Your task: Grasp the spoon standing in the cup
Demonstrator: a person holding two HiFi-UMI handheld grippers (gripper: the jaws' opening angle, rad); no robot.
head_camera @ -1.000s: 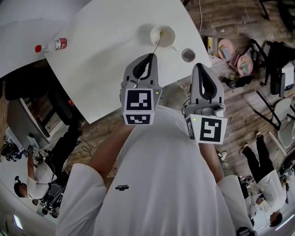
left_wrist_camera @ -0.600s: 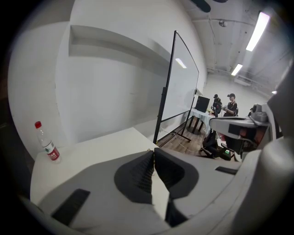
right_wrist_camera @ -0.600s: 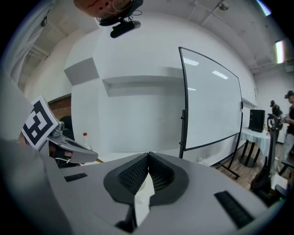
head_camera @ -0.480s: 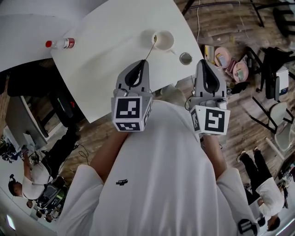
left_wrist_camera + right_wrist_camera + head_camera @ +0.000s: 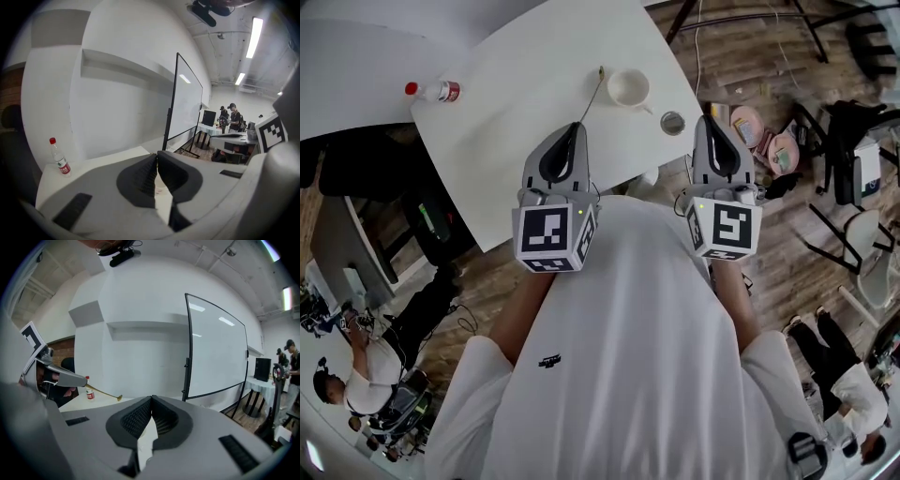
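The thin gold metal spoon (image 5: 591, 94) is out of the white ceramic cup (image 5: 628, 87) now, lifted clear and sticking forward from the left gripper (image 5: 576, 126) tips. The cup, earlier straight ahead of that gripper, now sits ahead-right, apart from the spoon.

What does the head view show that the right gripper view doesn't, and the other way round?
Only the head view: the person's white shirt, and the cup from above, with no spoon in it. Only the right gripper view: the face of the whiteboard, and the right gripper's own jaws, closed together on nothing. Both: the spoon pinched in the left gripper, and the bottle on the white table.
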